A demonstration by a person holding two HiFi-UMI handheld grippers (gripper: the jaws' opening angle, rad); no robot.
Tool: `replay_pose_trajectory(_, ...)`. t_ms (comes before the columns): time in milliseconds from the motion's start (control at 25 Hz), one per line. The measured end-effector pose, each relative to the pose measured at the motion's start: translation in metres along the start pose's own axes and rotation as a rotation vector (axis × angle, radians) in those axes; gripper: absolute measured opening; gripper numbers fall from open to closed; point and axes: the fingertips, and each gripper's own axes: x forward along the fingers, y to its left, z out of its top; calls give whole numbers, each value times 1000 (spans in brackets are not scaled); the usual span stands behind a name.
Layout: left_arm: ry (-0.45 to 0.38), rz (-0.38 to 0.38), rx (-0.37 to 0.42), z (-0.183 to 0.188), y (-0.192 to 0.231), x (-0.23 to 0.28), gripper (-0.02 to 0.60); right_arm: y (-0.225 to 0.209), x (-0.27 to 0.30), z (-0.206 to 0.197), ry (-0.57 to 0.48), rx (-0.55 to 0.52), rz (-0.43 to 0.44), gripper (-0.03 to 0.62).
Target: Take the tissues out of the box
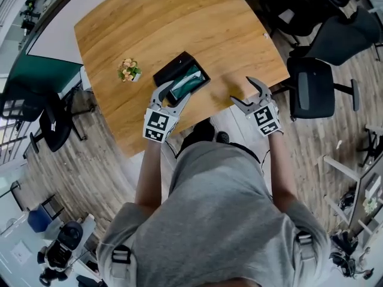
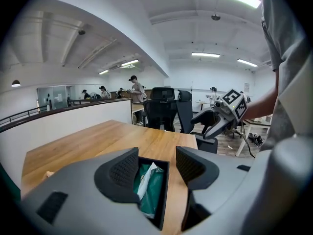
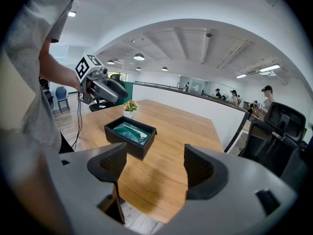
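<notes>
left gripper point(image 1: 172, 96): jaws apart, gripping nothing | right gripper point(image 1: 244, 92): jaws apart, empty | left forearm point(image 1: 149, 172), right forearm point(image 1: 280, 166): bare, both extended forward, grippers level

Bright, even ceiling-light glow — sharp centres, heavy fisheye-warped edges

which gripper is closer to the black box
The left gripper, open jaws at the near end of the black box; the right gripper hangs well clear of it.

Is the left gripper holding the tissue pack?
No, the left gripper is open above the black box, the tissue pack lying inside.
</notes>
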Motion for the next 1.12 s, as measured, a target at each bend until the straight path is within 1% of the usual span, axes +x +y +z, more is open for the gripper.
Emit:
replay_pose_trajectory(160, 31, -33, 0, -12, 5, 14, 256, -6, 3, 0, 11, 18, -20, 374)
replay_pose_trajectory(320, 79, -58, 46, -26, 11, 29, 256, -11, 6, -3, 32, 39, -36, 370)
replay_pose_trajectory(480, 113, -96, 63, -42, 16, 44, 255, -13, 14, -5, 56, 49, -47, 370)
replay_pose_trajectory(600, 137, -128, 54, -58, 19, 56, 255, -14, 19, -7, 74, 54, -52, 368)
replay_pose_trajectory(680, 147, -143, 34, -66, 22, 62, 256, -16, 21, -4, 68, 88, -57, 368)
replay_pose_trajectory(800, 159, -159, 29, -73, 25, 68, 256, -23, 20, 6, 18, 179, -75, 366)
replay_pose_trajectory(920, 180, -183, 36, -79, 27, 76, 256, -31, 20, 13, -4, 215, -99, 362)
replay_pose_trajectory(1040, 242, -207, 69, -92, 26, 80, 256, -29, 21, 13, -2, 230, -105, 361)
replay_pose_trajectory(1120, 290, -210, 100, -102, 25, 84, 256, -26, 21, 12, 4, 231, -102, 360)
